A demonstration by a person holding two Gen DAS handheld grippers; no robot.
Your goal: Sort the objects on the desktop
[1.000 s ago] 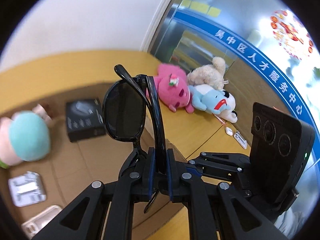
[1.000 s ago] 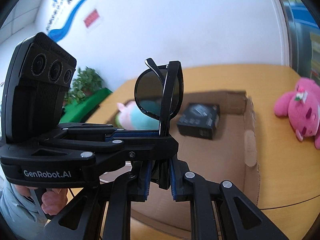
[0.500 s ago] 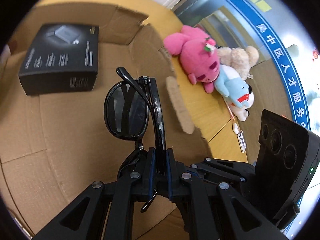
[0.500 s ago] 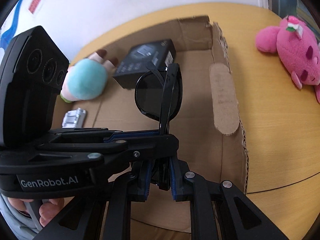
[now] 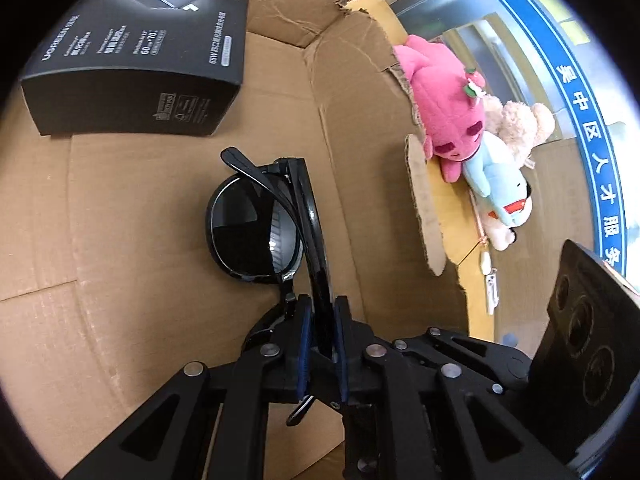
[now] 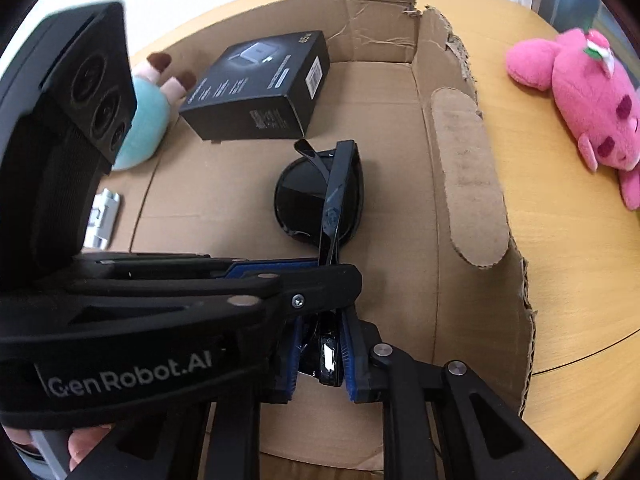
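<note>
A folded pair of black sunglasses (image 5: 252, 236) (image 6: 308, 200) hangs low inside an open cardboard box (image 5: 120, 240) (image 6: 400, 240), one lens close to the floor of the box. My left gripper (image 5: 322, 312) (image 6: 340, 272) holds the frame between its blue pads. My right gripper (image 6: 320, 332) clamps the same frame from the other side, and its camera block (image 5: 580, 340) shows at the right edge of the left wrist view. The jaws of both grippers are opening, with the sunglasses still between the pads.
A black charger box (image 5: 136, 52) (image 6: 260, 88), a teal plush (image 6: 144, 128) and a silver item (image 6: 102, 220) also lie in the box. Outside its torn right wall, a pink plush (image 5: 444, 108) (image 6: 592, 100) and two more plush toys (image 5: 504, 168) lie on the wooden table (image 6: 560, 280).
Both grippers have come down into the cardboard box with the sunglasses and tipped to face its floor. The black box and the box floor now look much nearer.
</note>
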